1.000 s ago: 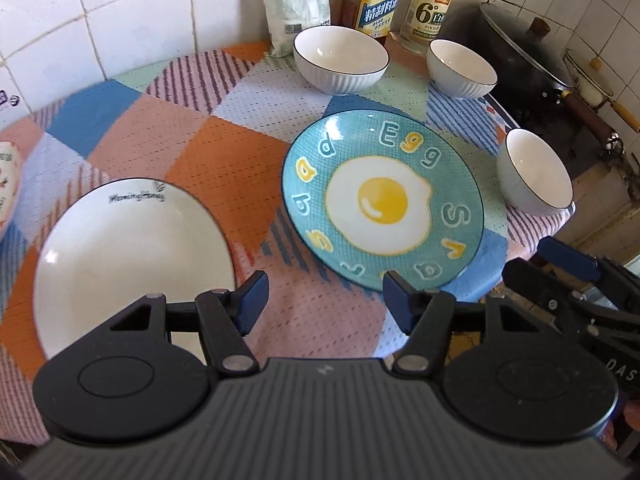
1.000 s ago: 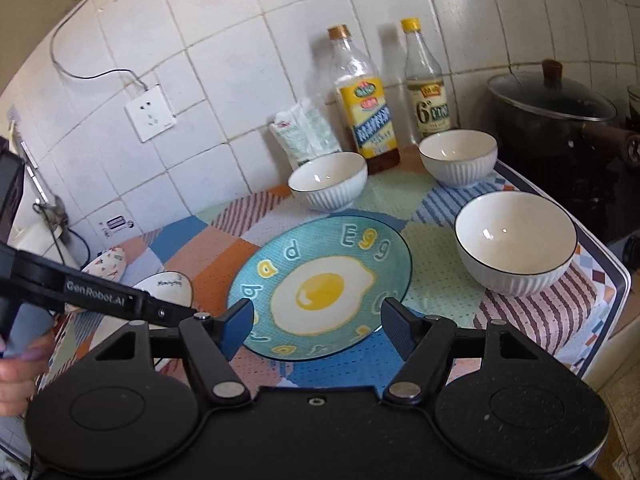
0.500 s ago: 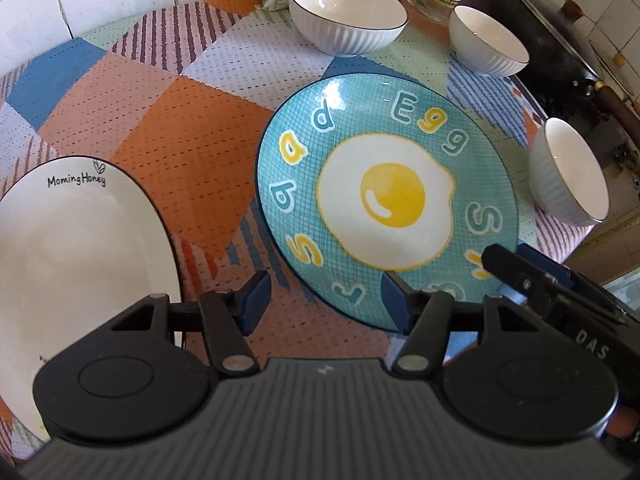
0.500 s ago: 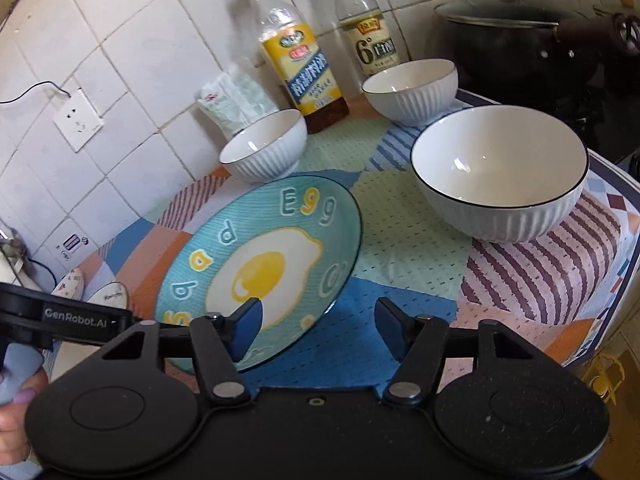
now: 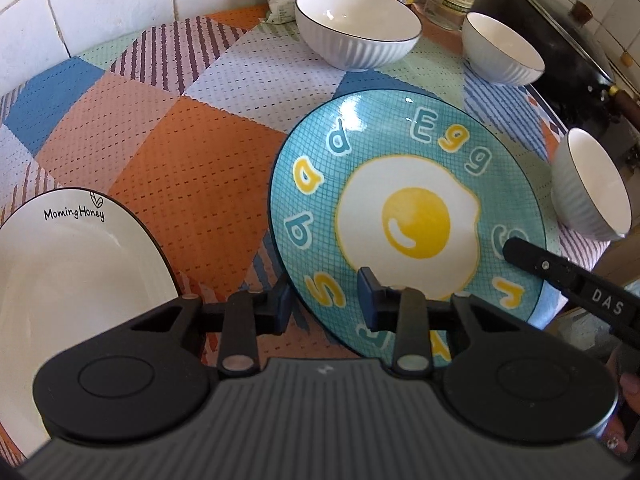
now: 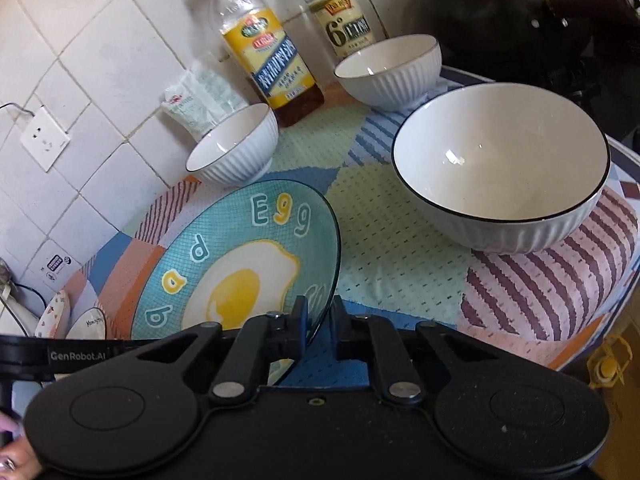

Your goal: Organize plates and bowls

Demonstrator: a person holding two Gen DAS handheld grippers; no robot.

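Right gripper (image 6: 320, 322) jaws pinch the egg plate (image 6: 240, 264) rim at 4 o'clock; left gripper (image 5: 324, 304), jaws part-open and empty, straddles its 7 o'clock rim; next, judged: lift toward the white plate (image 5: 76, 272).

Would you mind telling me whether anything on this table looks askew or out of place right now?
Nothing is spilled or broken. The egg plate seems tilted, only because the right gripper grips its near rim. The nearest bowl sits close to the table's right edge.
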